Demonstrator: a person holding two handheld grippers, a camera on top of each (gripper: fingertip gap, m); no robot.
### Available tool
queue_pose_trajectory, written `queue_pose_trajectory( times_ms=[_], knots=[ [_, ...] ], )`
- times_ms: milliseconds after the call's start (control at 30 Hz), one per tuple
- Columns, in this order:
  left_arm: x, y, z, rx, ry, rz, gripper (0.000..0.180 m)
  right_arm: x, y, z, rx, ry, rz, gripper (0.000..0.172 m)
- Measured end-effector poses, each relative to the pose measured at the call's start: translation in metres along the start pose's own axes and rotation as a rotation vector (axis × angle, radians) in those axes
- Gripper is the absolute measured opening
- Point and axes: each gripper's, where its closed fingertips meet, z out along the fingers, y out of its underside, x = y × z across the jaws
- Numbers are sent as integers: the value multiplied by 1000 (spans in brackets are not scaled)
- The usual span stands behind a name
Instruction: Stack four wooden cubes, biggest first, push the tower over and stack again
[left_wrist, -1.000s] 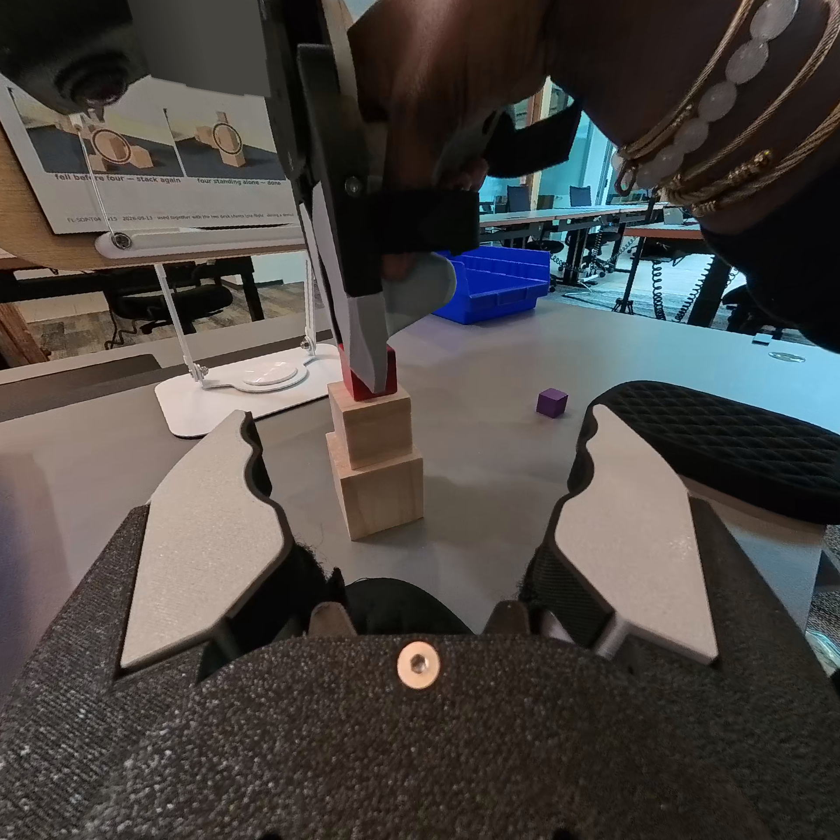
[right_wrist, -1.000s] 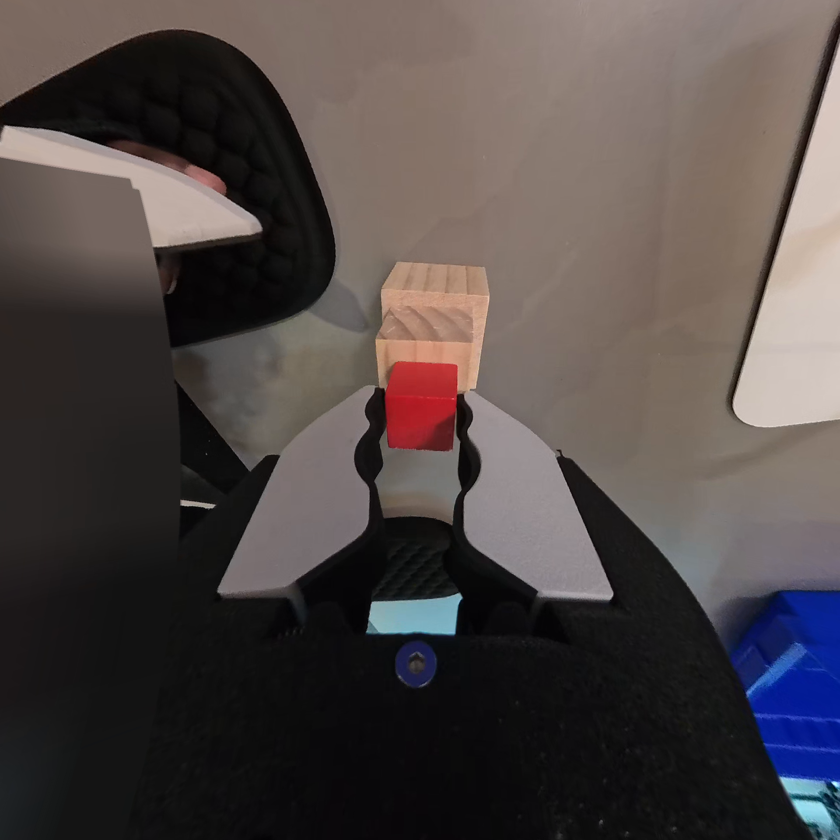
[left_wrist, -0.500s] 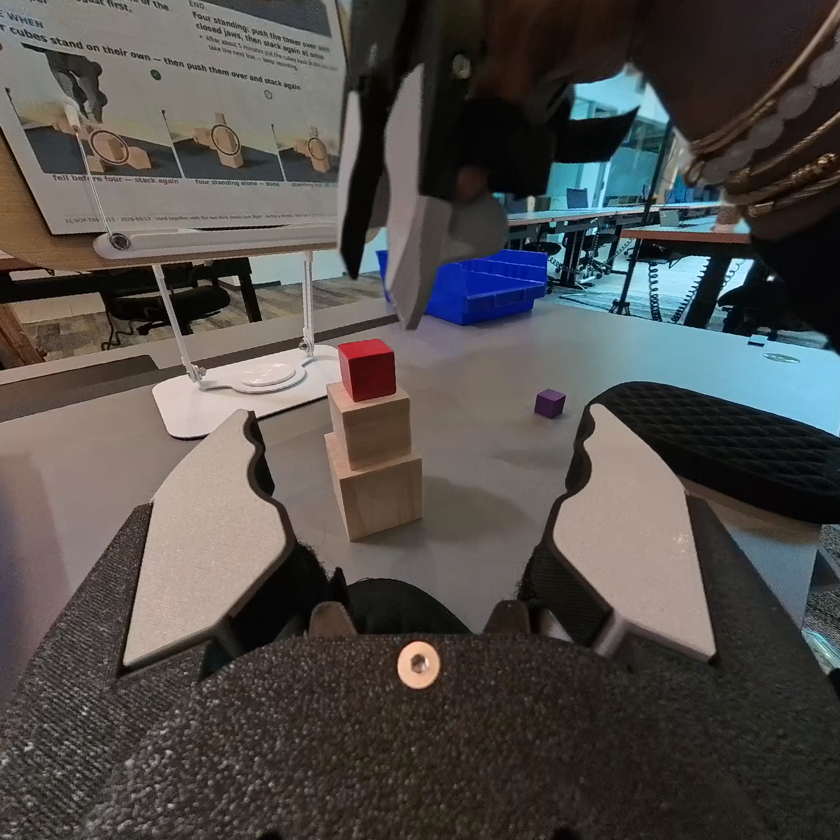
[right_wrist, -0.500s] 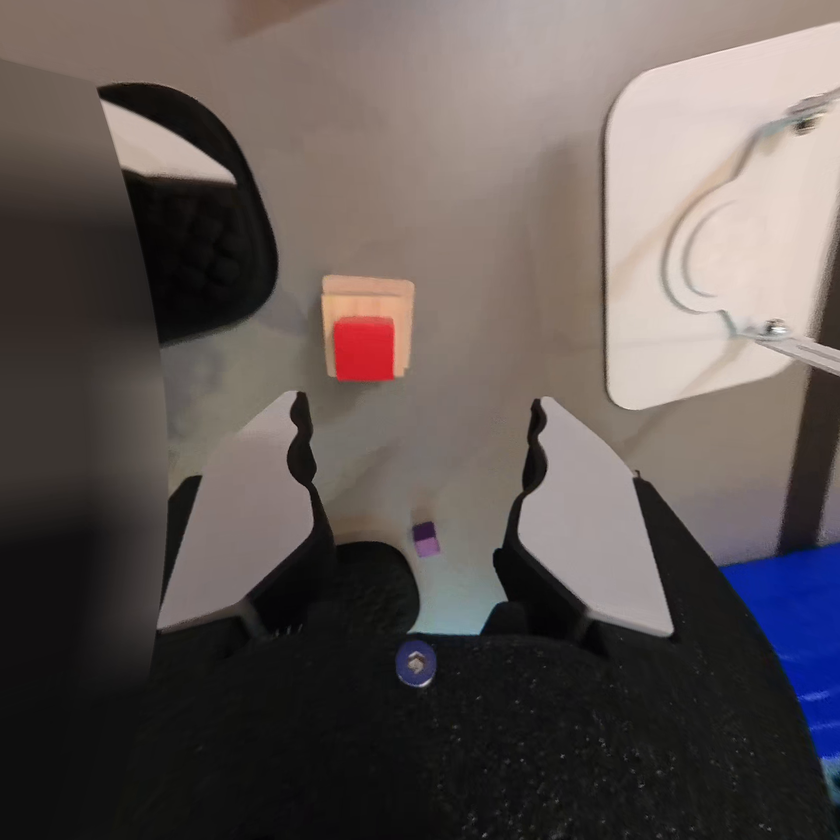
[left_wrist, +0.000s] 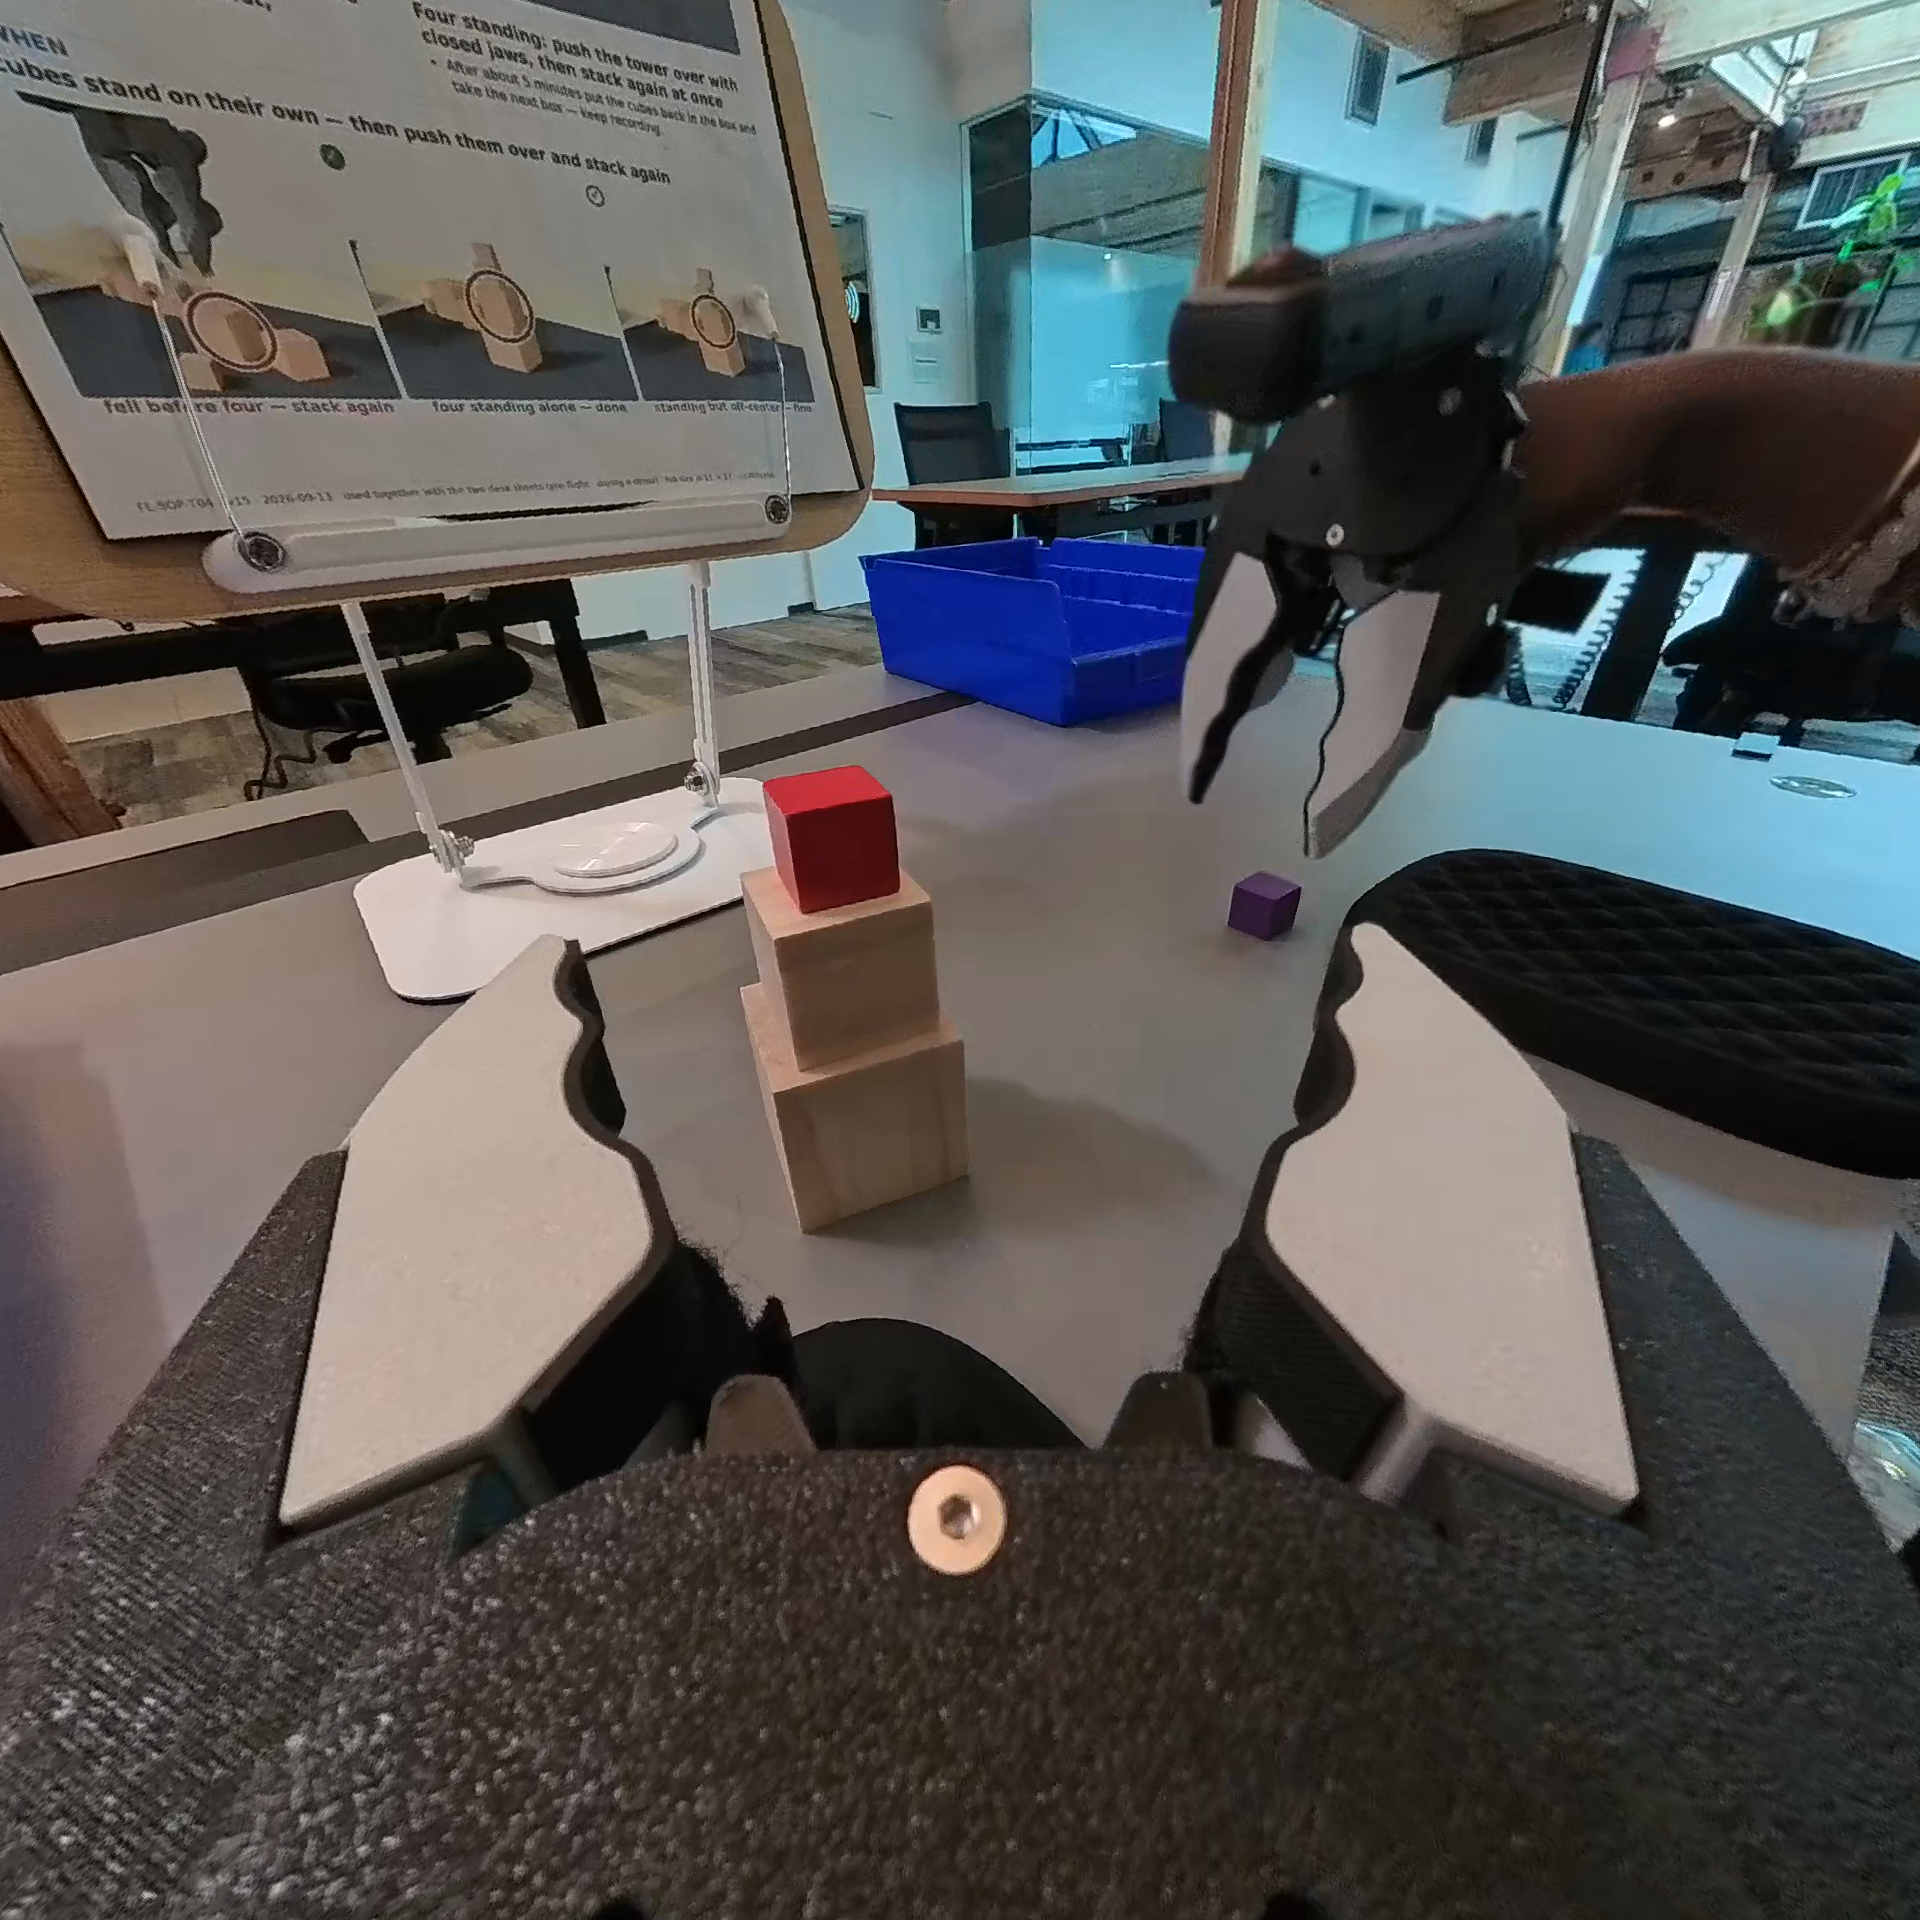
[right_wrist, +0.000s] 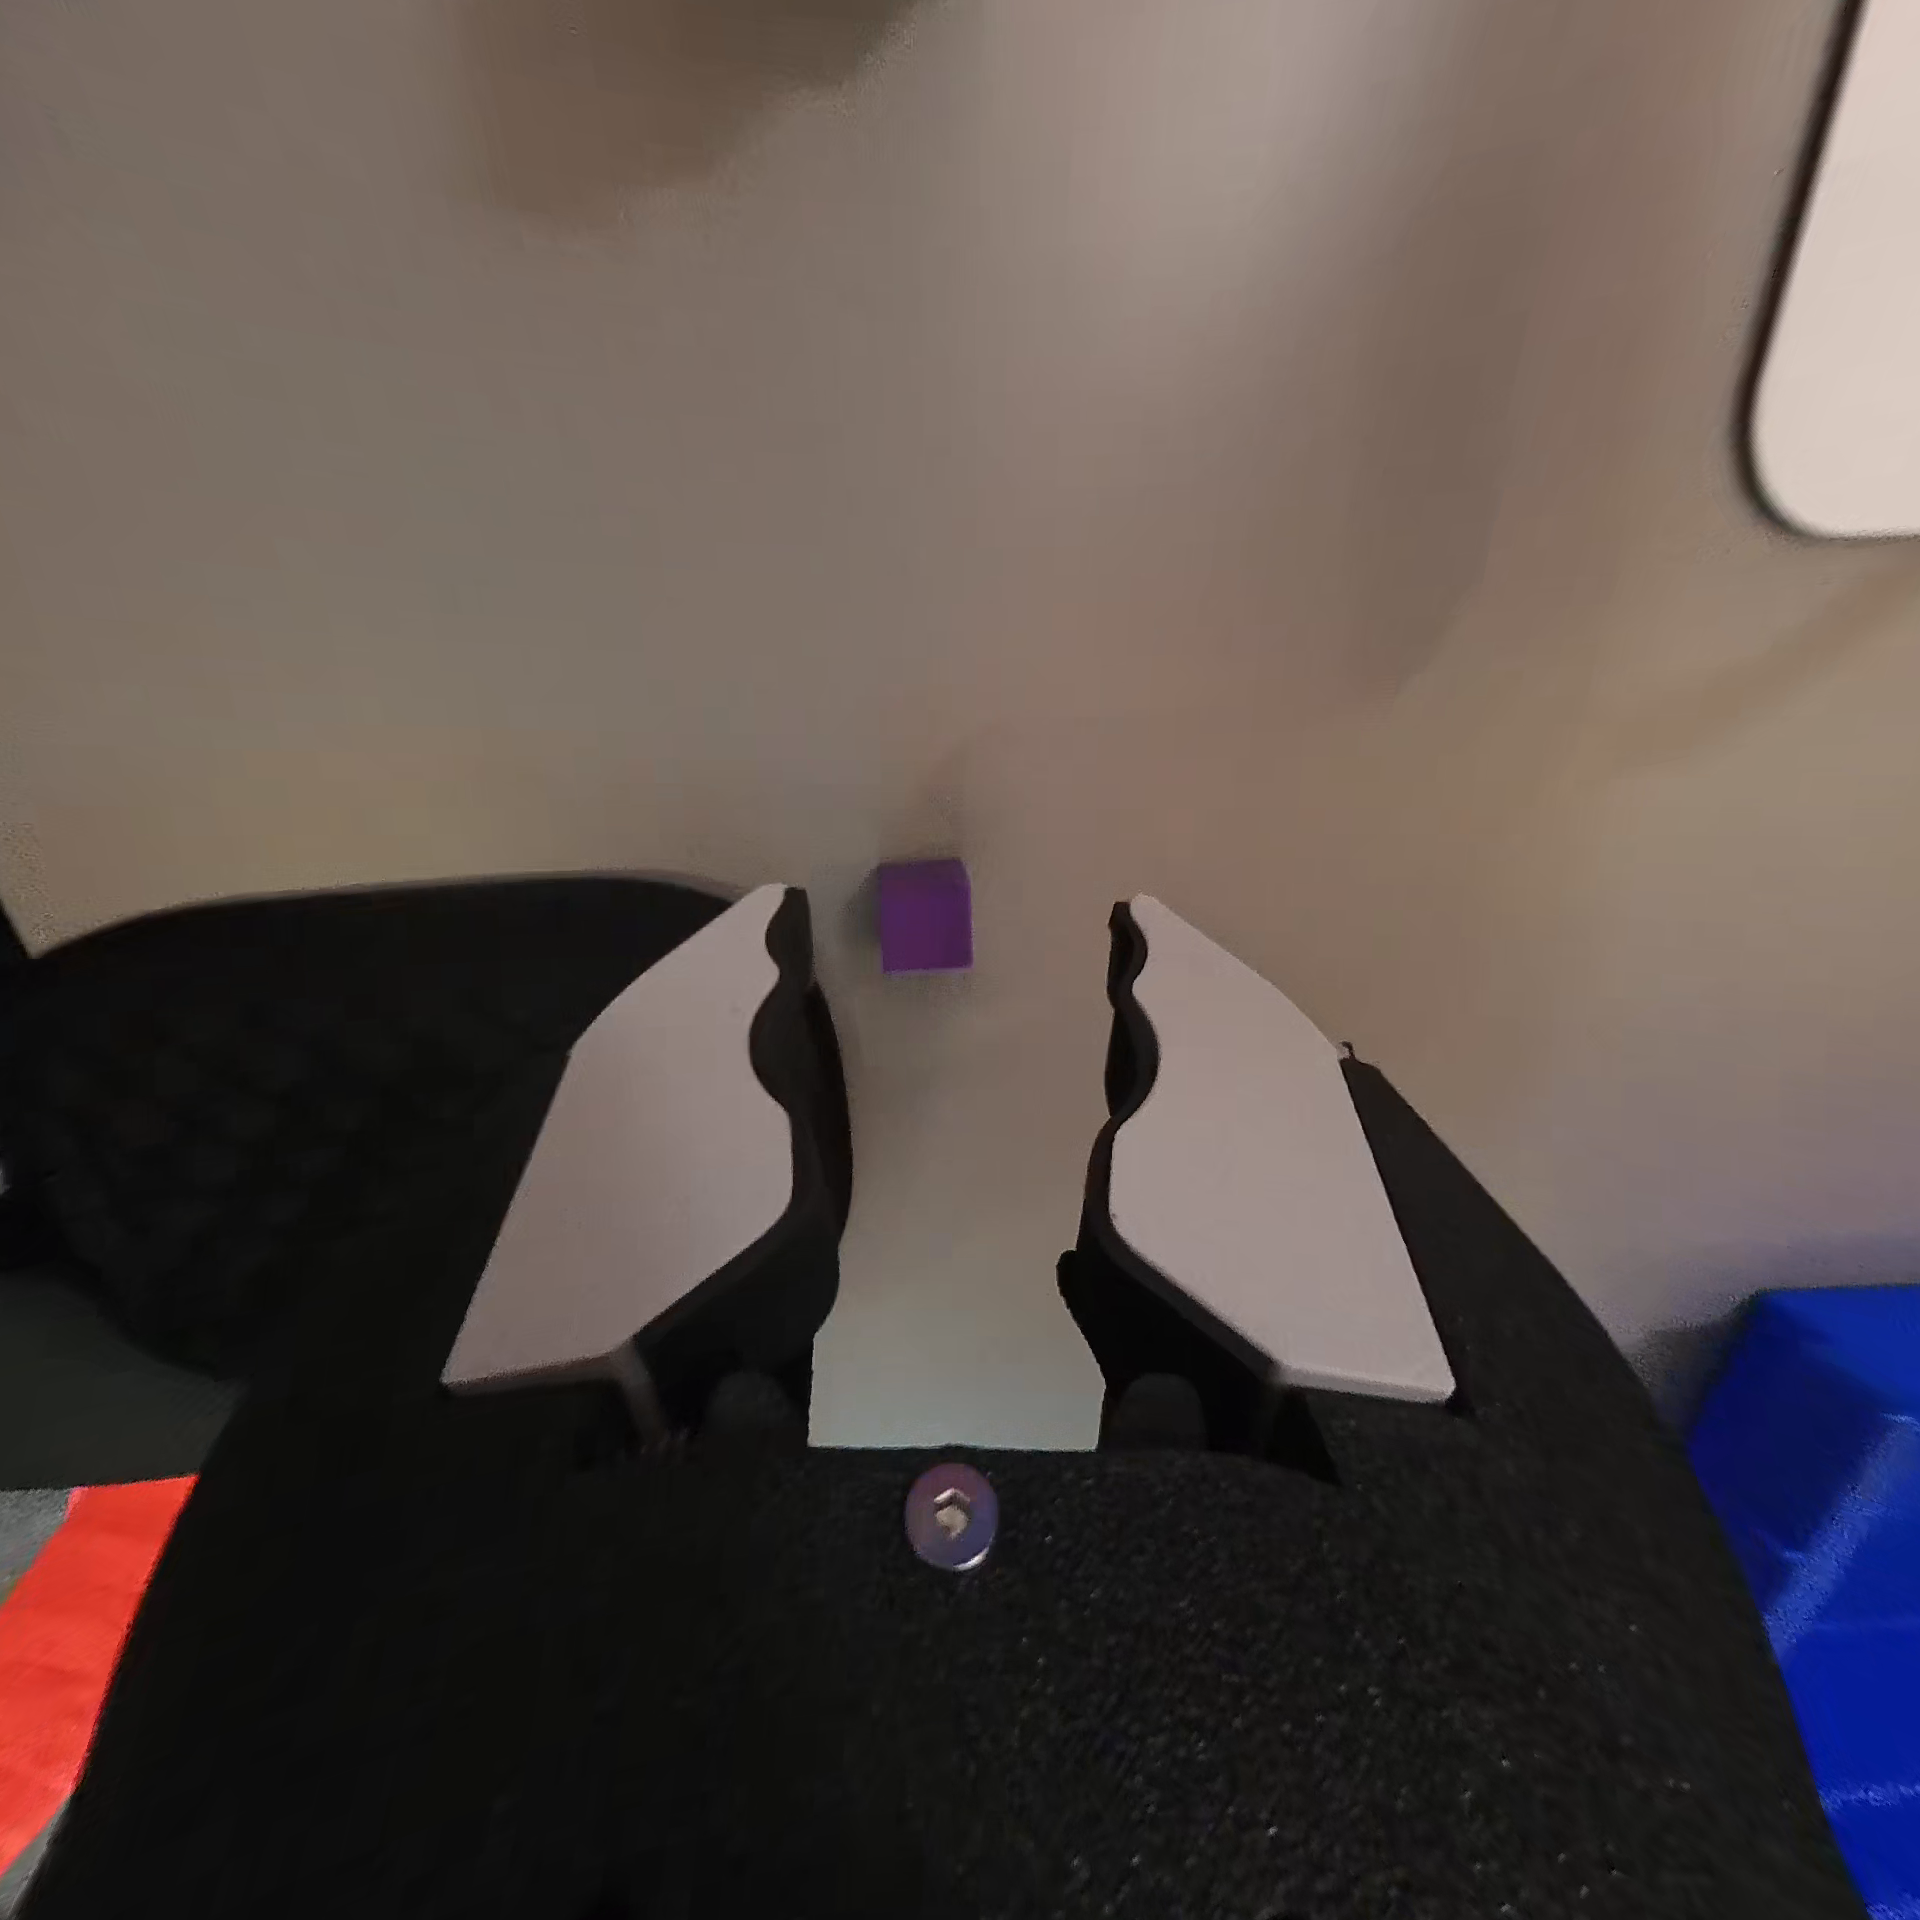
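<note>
Left wrist view: left gripper (left_wrist: 961, 1049) low over the grey table (left_wrist: 1091, 831), jaws spread wide, nothing between them. Directly ahead, a three-tier stack: large wooden cube (left_wrist: 868, 1127) on the table, smaller wooden cube (left_wrist: 847, 977) upon it, red cube (left_wrist: 831, 836) on top, each set slightly off-centre. Right gripper (left_wrist: 1262, 816) aloft to the right of the stack, jaws parted and empty, tips just above a small purple cube (left_wrist: 1262, 904) resting on the table beside a black padded rest (left_wrist: 1662, 997). Behind: white document stand (left_wrist: 540, 883) bearing a printed sheet, blue bin (left_wrist: 1039, 634).

Right wrist view: right gripper (right_wrist: 956, 914) pointing down, purple cube (right_wrist: 923, 916) lying beyond and between the parted tips, nearer the left one, untouched.

Handling, as judged: purple cube probably rigid, light, flat-sided; best taken across two opposite vertical faces, squarely, since so small a piece likely twists or slips from an oblique pinch.
</note>
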Motion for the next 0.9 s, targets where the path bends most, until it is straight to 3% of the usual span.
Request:
queue_pose_trajectory(
  times_ms=[200, 600, 733, 900],
  knots=[
    [0, 0, 0, -3, -3, 7, 128, -5, 18, 19, 3, -3, 17, 45],
    [0, 1, 1, -10, -4, 8, 128, -5, 22, 32, 52, -11, 69, 21],
    [0, 2, 2, -13, -4, 9, 128, 1, 4, 12, 109, 15, 168, 21],
    [0, 1, 2, -13, -4, 9, 127, 3, -53, -30, 166, 18, 233, 21]
  ],
)
